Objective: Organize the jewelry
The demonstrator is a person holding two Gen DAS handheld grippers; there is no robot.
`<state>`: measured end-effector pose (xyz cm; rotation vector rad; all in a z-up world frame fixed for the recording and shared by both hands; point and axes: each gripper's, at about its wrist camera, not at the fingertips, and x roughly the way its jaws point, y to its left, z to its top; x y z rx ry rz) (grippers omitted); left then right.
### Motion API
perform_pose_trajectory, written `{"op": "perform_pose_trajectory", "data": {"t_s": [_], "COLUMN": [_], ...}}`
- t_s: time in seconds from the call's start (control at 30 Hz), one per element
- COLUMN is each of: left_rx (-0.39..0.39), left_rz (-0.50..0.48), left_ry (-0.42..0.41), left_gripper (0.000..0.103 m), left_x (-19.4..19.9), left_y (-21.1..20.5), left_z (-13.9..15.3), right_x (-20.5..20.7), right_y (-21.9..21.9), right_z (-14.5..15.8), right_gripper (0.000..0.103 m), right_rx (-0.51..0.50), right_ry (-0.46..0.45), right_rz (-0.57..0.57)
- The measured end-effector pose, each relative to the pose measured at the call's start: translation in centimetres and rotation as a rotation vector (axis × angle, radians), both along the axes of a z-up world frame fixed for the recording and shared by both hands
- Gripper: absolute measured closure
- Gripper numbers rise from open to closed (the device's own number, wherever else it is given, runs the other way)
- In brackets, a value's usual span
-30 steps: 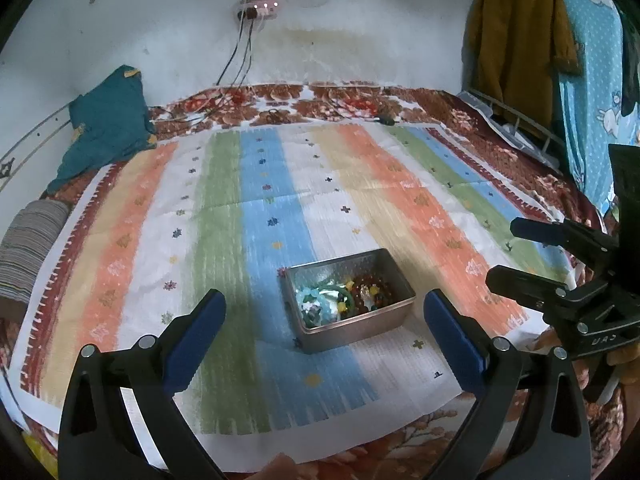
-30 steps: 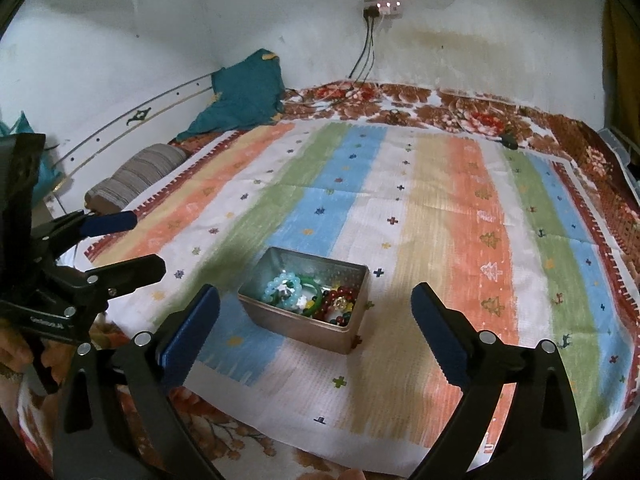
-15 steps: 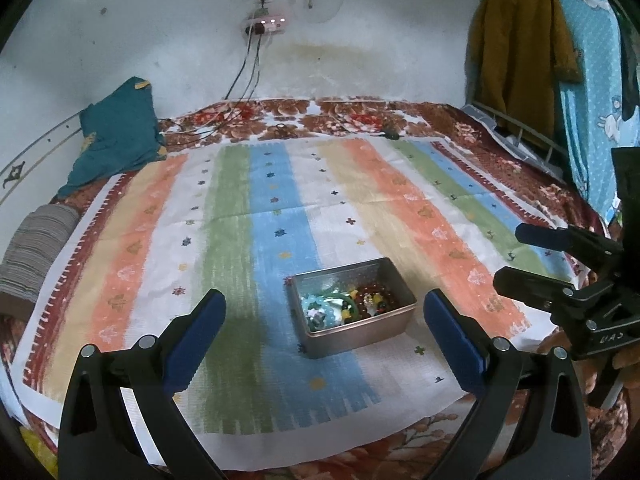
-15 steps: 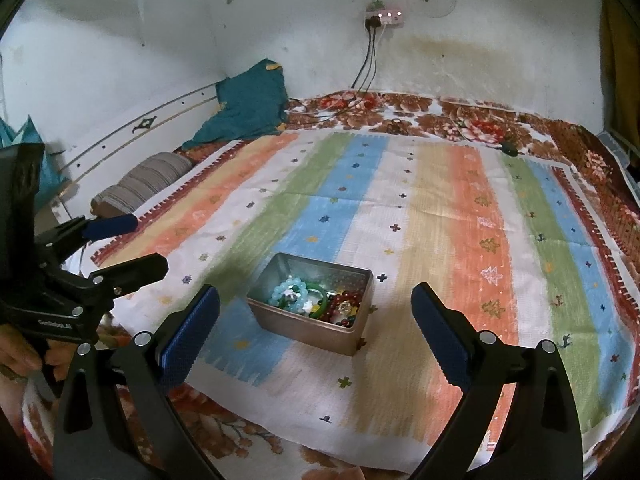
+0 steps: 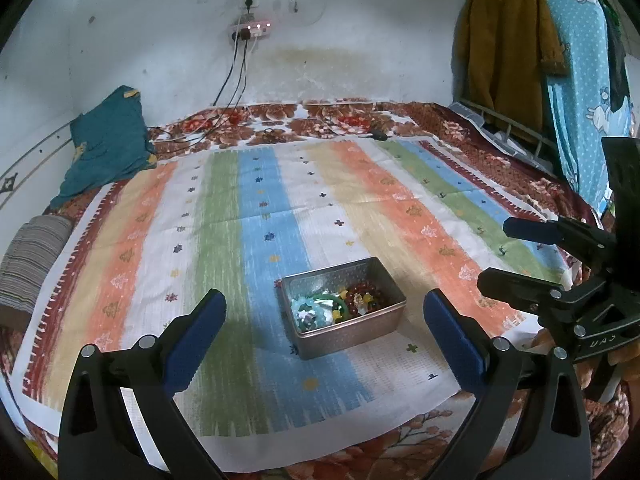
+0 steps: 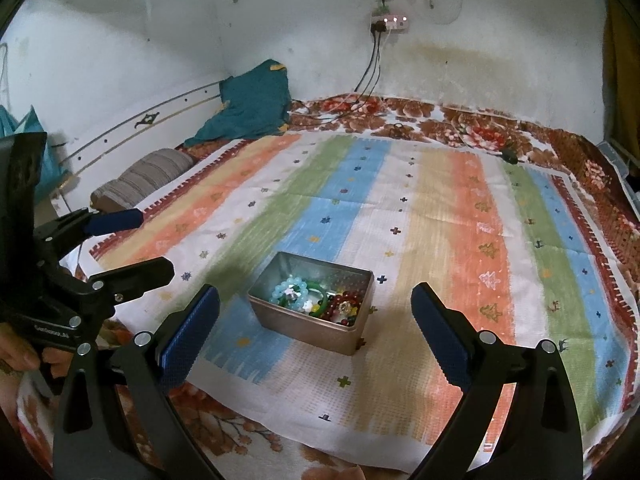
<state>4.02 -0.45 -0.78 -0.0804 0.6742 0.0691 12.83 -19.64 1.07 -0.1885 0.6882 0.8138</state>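
Observation:
A small metal tin (image 5: 362, 326) (image 6: 276, 312) sits on the striped cloth near the bed's front edge. Inside lie a pale blue bead bracelet (image 5: 307, 312) (image 6: 287, 288), a green bangle (image 5: 335, 303) (image 6: 316, 286) and a dark red bead bracelet (image 5: 364, 294) (image 6: 340, 306). My left gripper (image 5: 324, 338) is open, held back from the tin with nothing between its fingers. My right gripper (image 6: 316, 330) is open too, also short of the tin. Each gripper shows in the other's view: the right gripper (image 5: 516, 254) at the right edge, the left gripper (image 6: 138, 242) at the left edge.
The striped cloth (image 5: 260, 216) covers a floral bedspread (image 5: 320, 120). A teal cloth (image 5: 106, 144) and a striped pillow (image 5: 28, 256) lie at the left. Cables hang from a wall socket (image 5: 250, 32). Clothes (image 5: 508, 40) hang on a rail at the right. A hand (image 6: 16, 354) holds the left gripper.
Both grippers have pulled back and risen a little, so the tin sits lower and smaller in view. Both stay open. The tin and its jewelry have not moved.

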Motion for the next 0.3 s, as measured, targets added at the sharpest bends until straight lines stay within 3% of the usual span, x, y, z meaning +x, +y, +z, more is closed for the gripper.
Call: {"op": "perform_pose_trajectory", "data": {"t_s": [0.3], "left_rx": [0.005], "left_rz": [-0.003], "left_ry": [0.007], "left_gripper": [0.006], "left_x": [0.16], "left_y": [-0.32], "left_z": [0.17], "right_x": [-0.08], "right_y": [0.30], "right_z": [-0.04], "right_gripper": [0.006], "right_rx": [-0.015], "right_ry": [-0.012], "right_rz": [-0.001]}}
